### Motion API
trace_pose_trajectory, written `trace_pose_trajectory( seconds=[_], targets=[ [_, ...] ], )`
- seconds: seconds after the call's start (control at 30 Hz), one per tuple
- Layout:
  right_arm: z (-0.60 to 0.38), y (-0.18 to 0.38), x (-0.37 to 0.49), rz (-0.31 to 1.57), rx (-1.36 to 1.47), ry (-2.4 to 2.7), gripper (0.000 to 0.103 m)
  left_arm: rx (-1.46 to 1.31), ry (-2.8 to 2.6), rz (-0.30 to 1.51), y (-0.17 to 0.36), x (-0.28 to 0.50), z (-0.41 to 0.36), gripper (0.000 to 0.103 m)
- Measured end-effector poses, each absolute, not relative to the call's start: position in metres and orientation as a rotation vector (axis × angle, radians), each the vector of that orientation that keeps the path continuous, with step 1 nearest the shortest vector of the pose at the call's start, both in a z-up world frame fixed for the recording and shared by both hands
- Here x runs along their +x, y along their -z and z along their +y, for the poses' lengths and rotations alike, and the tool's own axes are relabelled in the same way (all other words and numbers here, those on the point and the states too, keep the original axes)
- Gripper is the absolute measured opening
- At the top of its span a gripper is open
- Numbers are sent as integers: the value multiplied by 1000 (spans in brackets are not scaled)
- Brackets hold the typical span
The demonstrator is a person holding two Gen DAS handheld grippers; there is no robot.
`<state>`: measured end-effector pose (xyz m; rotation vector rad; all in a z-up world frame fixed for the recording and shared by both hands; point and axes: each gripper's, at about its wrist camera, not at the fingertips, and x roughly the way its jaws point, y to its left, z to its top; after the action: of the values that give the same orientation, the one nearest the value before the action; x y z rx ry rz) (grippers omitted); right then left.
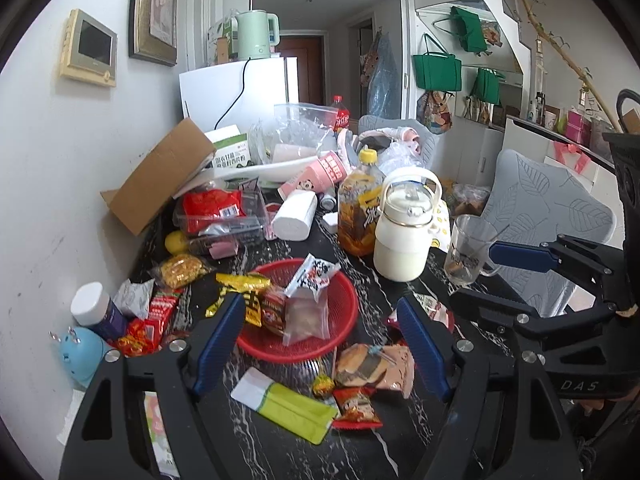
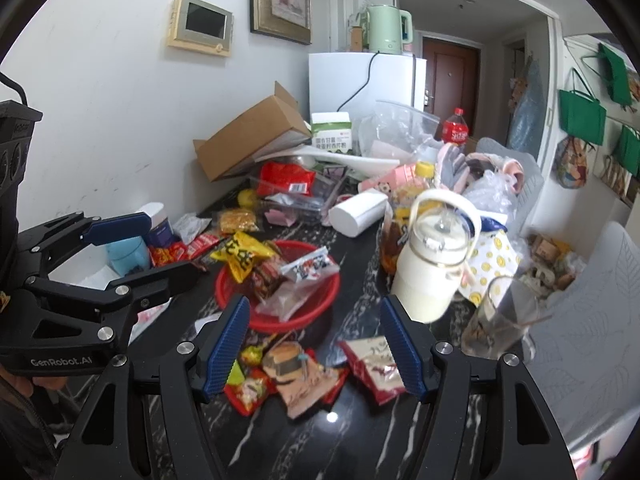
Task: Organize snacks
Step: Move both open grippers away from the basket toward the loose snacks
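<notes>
A red mesh basket (image 1: 280, 354) stands on the dark marble table and holds a yellow packet (image 1: 240, 284), a white packet (image 1: 314, 276) and a clear bag (image 1: 306, 316). In front of it lie loose snacks: a green-and-white packet (image 1: 288, 404), a burger-print packet (image 1: 372, 368) and a small red packet (image 1: 356, 408). My left gripper (image 1: 320, 340) hovers open over the basket's near rim with nothing between its pads. My right gripper (image 2: 316, 344) is open and bare above the burger-print packet (image 2: 296, 372) and a red-and-white packet (image 2: 376, 368), just short of the basket (image 2: 296, 322). Each gripper shows in the other's view, right gripper (image 1: 472, 276) and left gripper (image 2: 172, 242).
A white handled bottle (image 1: 400, 240), a tea bottle (image 1: 356, 208) and a glass mug (image 1: 468, 252) stand right of the basket. More snacks, a white-capped jar (image 1: 96, 312) and a cardboard box (image 1: 160, 180) crowd the wall side. A grey chair (image 1: 552, 208) stands at the table's right edge.
</notes>
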<state>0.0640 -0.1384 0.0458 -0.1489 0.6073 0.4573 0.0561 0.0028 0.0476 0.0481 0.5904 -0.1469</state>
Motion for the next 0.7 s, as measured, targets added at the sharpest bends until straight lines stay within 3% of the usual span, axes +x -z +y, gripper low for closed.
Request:
trace_pose_trajectory(
  seconds=[0.7],
  targets=[
    [-140, 34, 49, 777, -101, -427, 68, -62, 78, 789, 31, 43, 22, 78]
  ],
)
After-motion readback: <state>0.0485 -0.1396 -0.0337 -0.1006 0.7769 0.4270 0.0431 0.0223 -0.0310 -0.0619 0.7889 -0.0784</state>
